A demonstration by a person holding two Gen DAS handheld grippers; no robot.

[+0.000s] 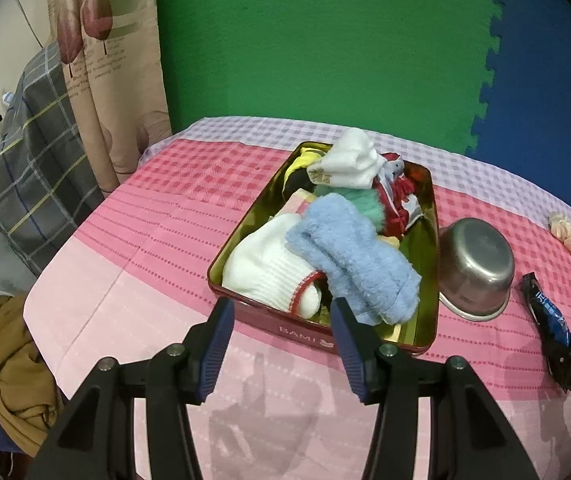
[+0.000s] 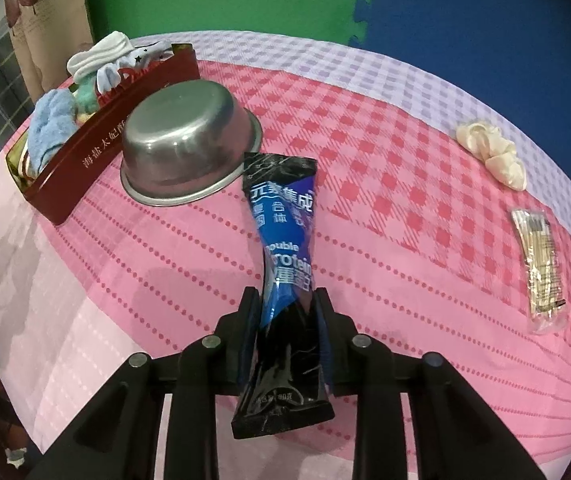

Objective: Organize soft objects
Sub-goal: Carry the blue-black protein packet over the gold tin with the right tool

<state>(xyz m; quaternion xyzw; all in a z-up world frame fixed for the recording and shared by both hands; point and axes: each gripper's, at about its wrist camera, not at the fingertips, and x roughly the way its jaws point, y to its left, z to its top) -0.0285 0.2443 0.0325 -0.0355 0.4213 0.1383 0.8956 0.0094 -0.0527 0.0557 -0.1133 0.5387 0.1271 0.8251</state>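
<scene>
While your right gripper point(image 2: 285, 304) clamps the crinkly blue-and-black foil sachet point(image 2: 283, 240) above the pink checked tablecloth point(image 2: 385, 128), carry it level toward the sock-filled red tin point(image 1: 305, 330), left gripper point(image 1: 281, 312) released.

Right gripper point(image 2: 285, 312) clamped on blue-black sachet point(image 2: 283, 240), beside upturned steel bowl point(image 2: 187, 136).
</scene>
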